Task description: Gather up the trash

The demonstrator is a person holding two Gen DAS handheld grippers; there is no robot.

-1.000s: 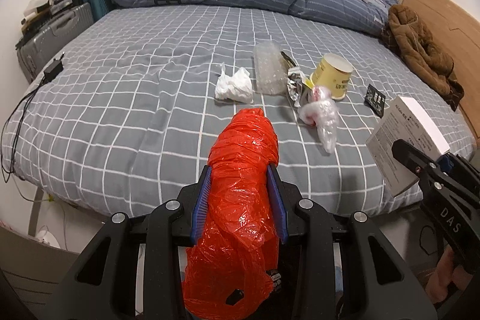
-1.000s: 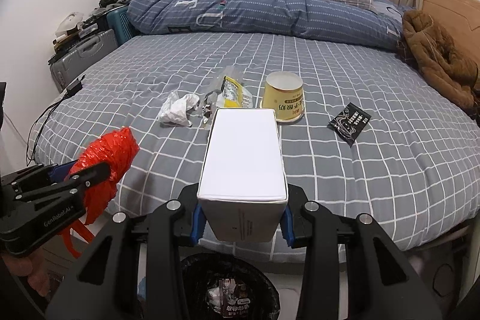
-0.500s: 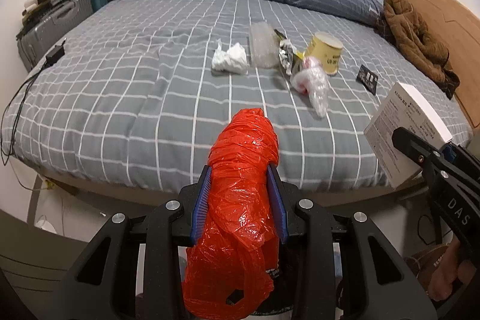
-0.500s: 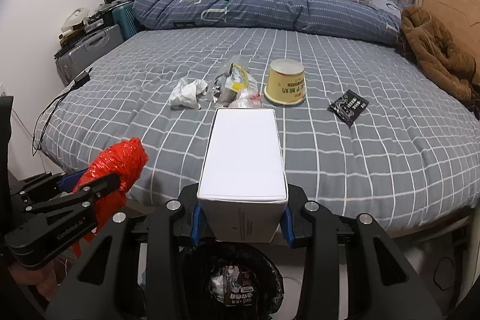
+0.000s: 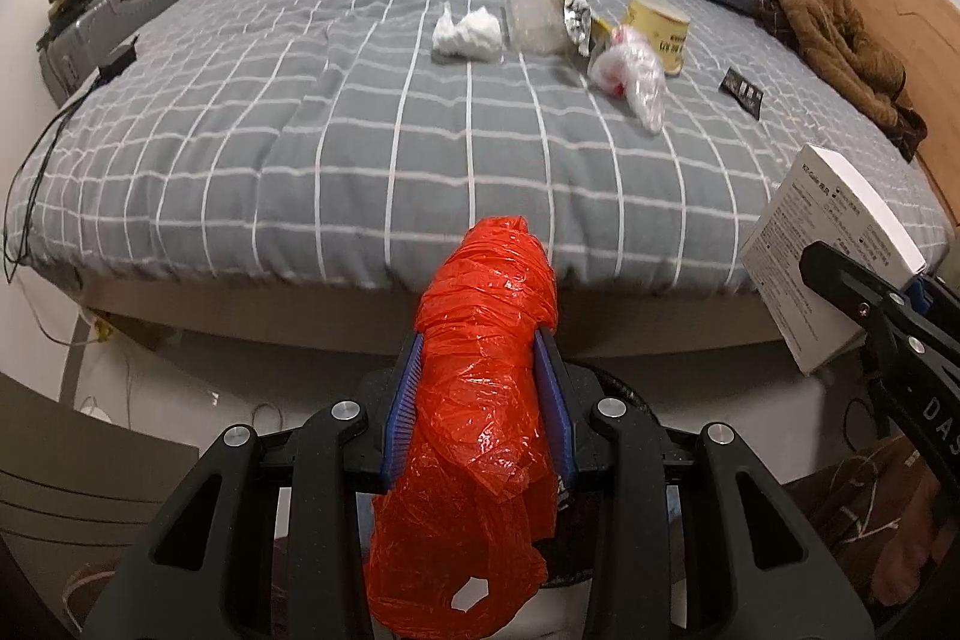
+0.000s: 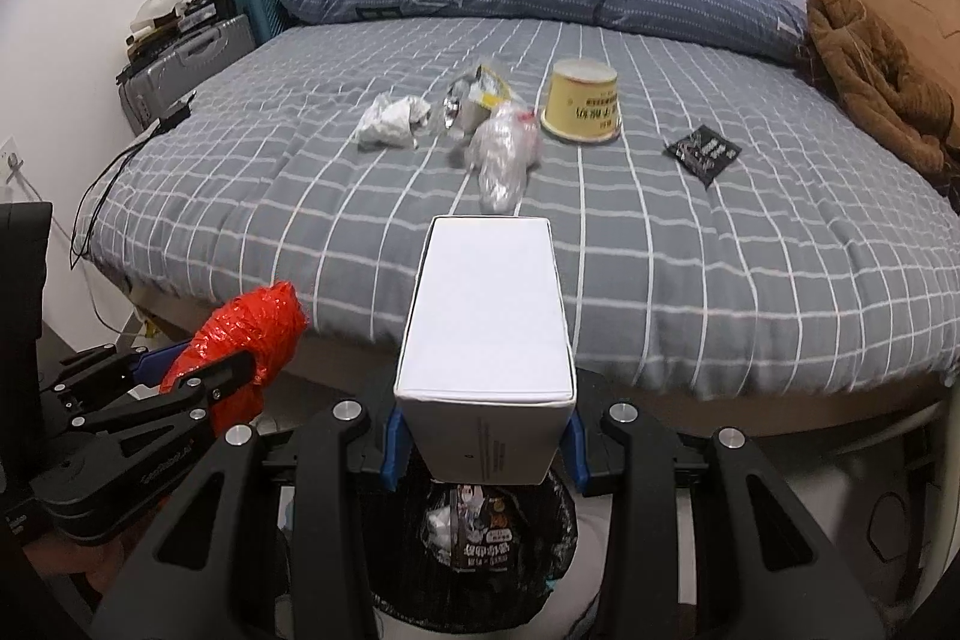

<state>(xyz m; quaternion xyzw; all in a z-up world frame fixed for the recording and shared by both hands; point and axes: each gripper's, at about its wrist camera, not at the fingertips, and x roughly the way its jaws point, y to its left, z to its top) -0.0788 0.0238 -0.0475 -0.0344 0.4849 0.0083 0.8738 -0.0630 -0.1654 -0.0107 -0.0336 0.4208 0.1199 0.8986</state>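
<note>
Both grippers have drawn back from the bed (image 6: 660, 244) over the last second; its near edge, low in both views a second ago, now crosses mid-frame. The trash bin (image 6: 474, 538), barely visible then, now lies directly below the right gripper (image 6: 483, 436). The right gripper pinches the white box (image 6: 489, 316) between its blue pads. The left gripper (image 5: 480, 400) pinches the red plastic bag (image 5: 480, 436); the bag's loose end hangs below the fingers. Judgement: both loads are in the carry phase and the box is positioned for release into the bin. The bag sits to the left of the bin. Remaining on the bed, far from the grippers: crumpled tissue (image 5: 468, 34), foil wrapper (image 5: 573, 19), clear plastic bag (image 5: 633, 76), yellow cup (image 5: 657, 31), black sachet (image 5: 743, 91).
</note>
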